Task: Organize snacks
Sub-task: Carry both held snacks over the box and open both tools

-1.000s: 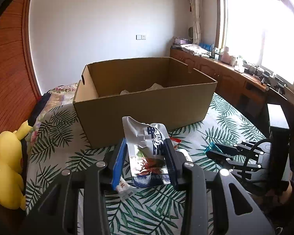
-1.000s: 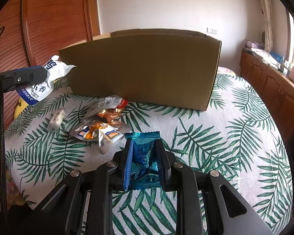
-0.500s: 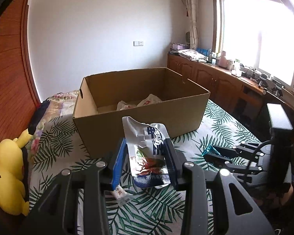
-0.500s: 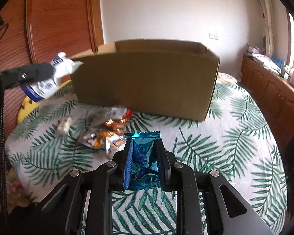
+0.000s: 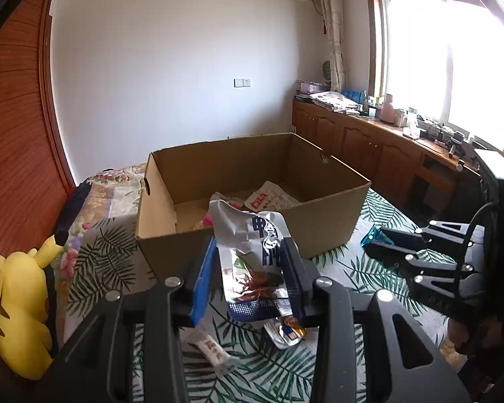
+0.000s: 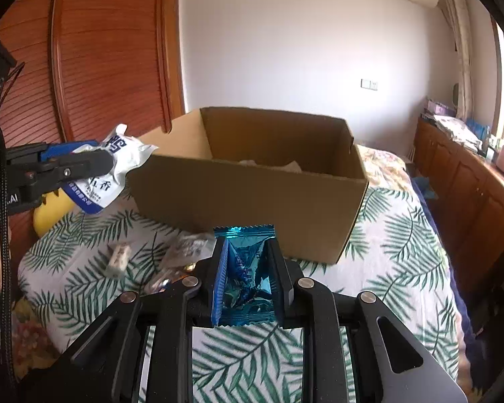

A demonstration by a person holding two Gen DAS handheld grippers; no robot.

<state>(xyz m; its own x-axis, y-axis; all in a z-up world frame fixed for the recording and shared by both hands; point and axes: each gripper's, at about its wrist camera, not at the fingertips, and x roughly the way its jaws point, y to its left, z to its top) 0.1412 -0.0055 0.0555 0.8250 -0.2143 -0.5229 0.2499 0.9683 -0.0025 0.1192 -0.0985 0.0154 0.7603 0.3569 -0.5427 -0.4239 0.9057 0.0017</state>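
Observation:
My left gripper point(image 5: 250, 252) is shut on a silver and blue snack pouch point(image 5: 252, 252), held in the air just in front of the open cardboard box point(image 5: 332, 221). Inside the box lie a few packets point(image 5: 268, 198). My right gripper point(image 6: 246, 252) is shut on a shiny teal candy wrapper point(image 6: 245, 275), raised above the bed near the box's point(image 6: 252, 194) front wall. Seen from the right wrist, the left gripper point(image 6: 97, 161) and its pouch point(image 6: 114, 168) hang at the box's left corner. In the left wrist view the right gripper point(image 5: 383, 245) is low at the right.
Loose snacks lie on the palm-leaf bedspread point(image 6: 403, 235): a small white packet point(image 6: 119, 257) and a pile of foil packets point(image 6: 181, 255). A yellow plush toy point(image 5: 20, 305) sits at the bed's left edge. Wooden cabinets point(image 5: 369, 147) run under the window.
Both grippers have risen with their snacks still held. The inside of the box has come into view from both wrists.

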